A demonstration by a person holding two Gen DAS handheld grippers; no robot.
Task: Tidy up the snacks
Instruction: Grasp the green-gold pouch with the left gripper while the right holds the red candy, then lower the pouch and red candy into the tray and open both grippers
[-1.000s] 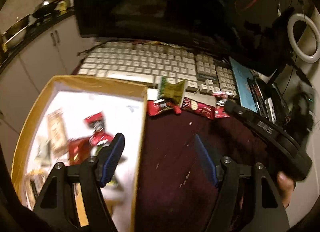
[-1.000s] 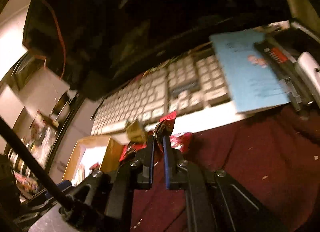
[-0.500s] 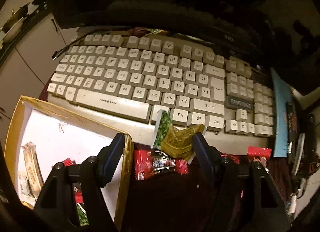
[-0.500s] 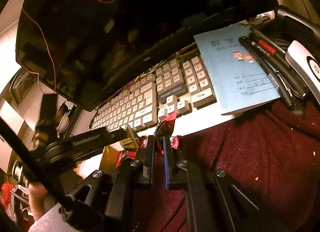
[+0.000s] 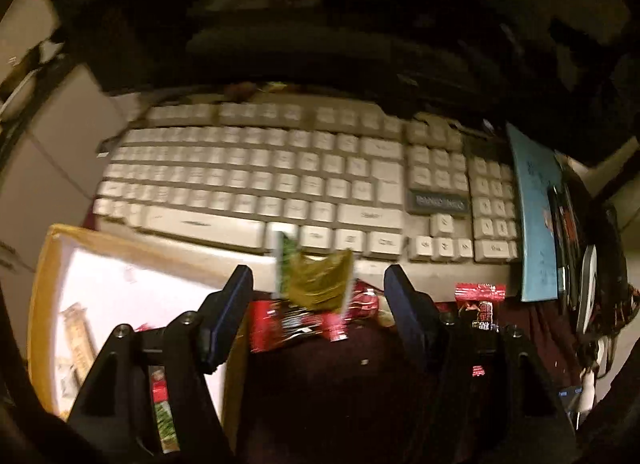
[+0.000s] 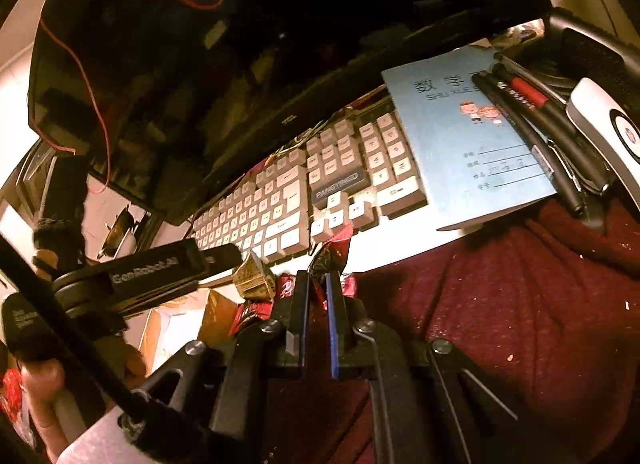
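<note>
My left gripper [image 5: 318, 284] is open, its jaws standing either side of a green-gold snack packet [image 5: 316, 278] and a red snack packet [image 5: 298, 324] on the maroon cloth in front of the keyboard. A cardboard box [image 5: 44, 284] with several snacks inside sits at the left. My right gripper [image 6: 316, 284] is shut on a red snack packet [image 6: 334, 250], held just above the cloth near the keyboard's front edge. Another red packet [image 5: 478, 298] lies to the right. The left gripper's body [image 6: 152, 268] shows in the right wrist view, beside the green-gold packet [image 6: 252, 276].
A white keyboard [image 5: 280, 179] lies behind the snacks under a dark monitor [image 6: 180, 75]. A blue notebook [image 6: 460, 135] with black pens [image 6: 532, 131] covers the keyboard's right end. The maroon cloth [image 6: 520, 304] spreads across the foreground.
My left gripper has swung from over the box to the packets by the keyboard and drawn back slightly. My right gripper stays shut on the red packet, almost still.
</note>
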